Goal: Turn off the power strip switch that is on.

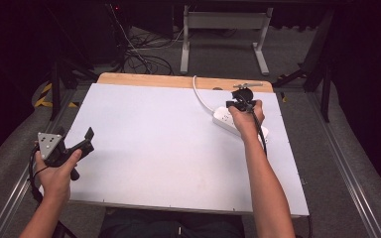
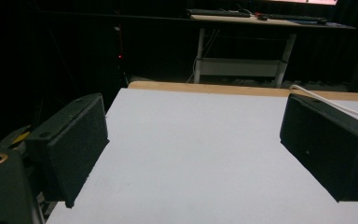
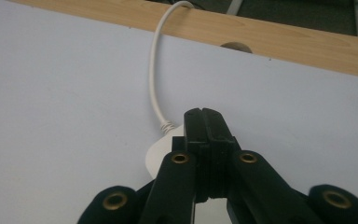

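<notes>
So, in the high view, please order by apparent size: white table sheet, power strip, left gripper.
1. white table sheet, largest by far.
2. left gripper.
3. power strip, partly hidden by the right hand, so places 2 and 3 are unsure.

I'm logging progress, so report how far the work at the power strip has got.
Done: the right gripper has reached the white power strip at the table's far right, jaws pressed together above its cord end. In hand: whatever that closed tip does there; contact can't be judged. Left: the left gripper waits open near the left edge, holding nothing.
</notes>
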